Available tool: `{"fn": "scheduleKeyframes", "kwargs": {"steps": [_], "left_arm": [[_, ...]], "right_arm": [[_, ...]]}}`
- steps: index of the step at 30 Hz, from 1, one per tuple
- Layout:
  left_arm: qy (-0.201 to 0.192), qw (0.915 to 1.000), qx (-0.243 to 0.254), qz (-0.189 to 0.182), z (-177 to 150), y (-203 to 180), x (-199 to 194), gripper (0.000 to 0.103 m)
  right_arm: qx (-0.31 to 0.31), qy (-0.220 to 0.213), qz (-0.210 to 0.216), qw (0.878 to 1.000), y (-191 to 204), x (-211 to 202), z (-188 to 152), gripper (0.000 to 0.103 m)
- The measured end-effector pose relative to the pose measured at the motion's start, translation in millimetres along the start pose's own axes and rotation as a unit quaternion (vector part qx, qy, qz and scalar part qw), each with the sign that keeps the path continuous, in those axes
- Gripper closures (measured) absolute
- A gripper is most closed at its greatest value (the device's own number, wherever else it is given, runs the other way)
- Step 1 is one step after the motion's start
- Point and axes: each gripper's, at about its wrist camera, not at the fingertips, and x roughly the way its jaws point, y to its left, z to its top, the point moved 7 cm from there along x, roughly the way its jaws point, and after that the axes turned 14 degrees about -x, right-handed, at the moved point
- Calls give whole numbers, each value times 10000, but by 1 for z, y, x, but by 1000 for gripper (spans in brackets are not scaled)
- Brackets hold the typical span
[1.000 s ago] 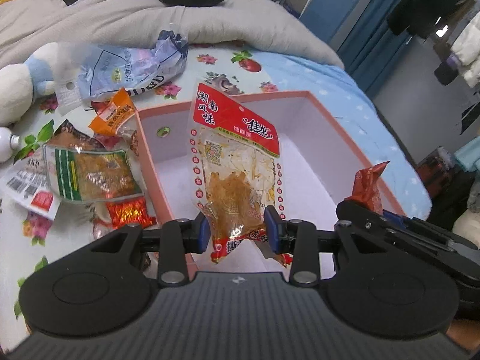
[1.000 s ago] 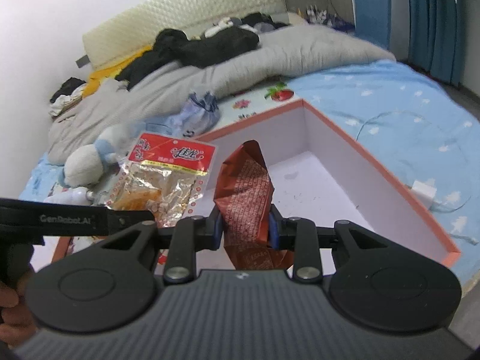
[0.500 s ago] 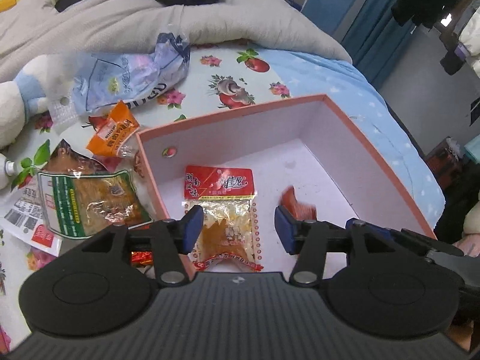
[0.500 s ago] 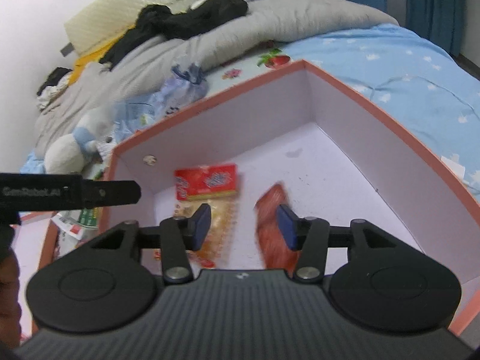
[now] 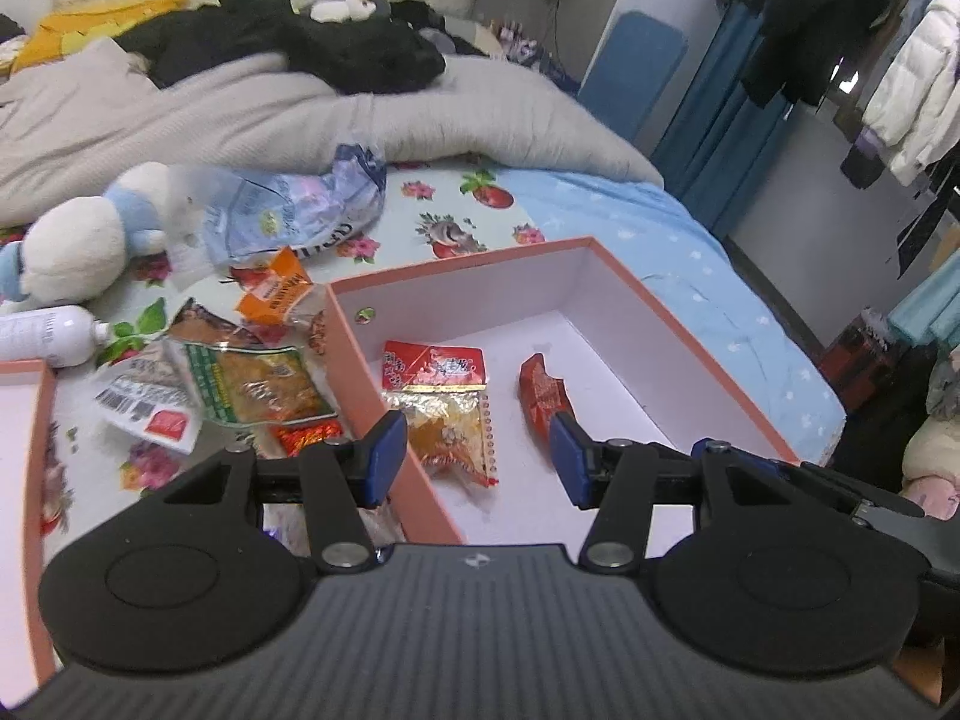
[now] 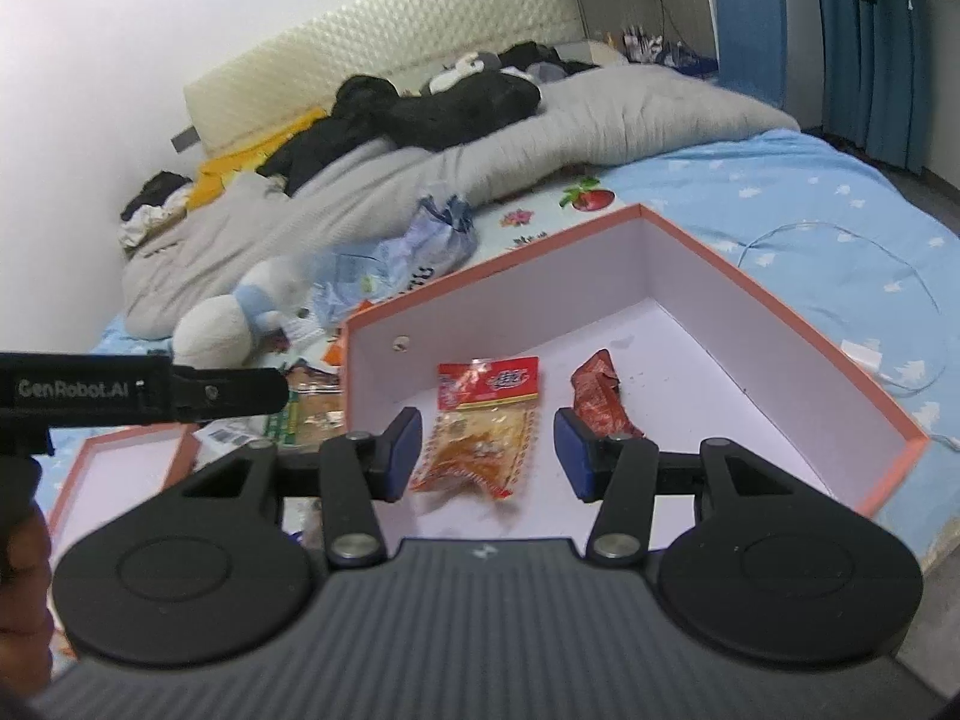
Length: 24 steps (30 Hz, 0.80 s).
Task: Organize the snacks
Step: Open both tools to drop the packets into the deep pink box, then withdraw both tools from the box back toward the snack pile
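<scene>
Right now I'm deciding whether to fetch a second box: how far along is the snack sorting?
Done: two packets lie in the pink box, a red-topped clear packet and a dark red packet. In hand: nothing; the left gripper and the right gripper are open and empty. Left: the green-labelled packet, orange packet and others lie beside the box.

Soft, even indoor light with faint shadows; strong fisheye bending at the edges; slight motion blur, corners vignetted dark.

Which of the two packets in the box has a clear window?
The red-topped packet, lying nearer the box's left wall; its contents show through. The dark red packet is opaque.
</scene>
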Motion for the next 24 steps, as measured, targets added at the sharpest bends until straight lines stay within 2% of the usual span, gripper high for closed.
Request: {"fn": "scheduleKeyframes", "kwargs": {"steps": [11,24], "left_arm": [[-373,9991,-192,-3,-44,15,-82,45],[-493,9979,-407,121,-79,38,-127,45]], "right_arm": [[-192,-432,182,9987,35,-58,-10,52],[-478,-373,533,9967,72,-83,-39,52]]}}
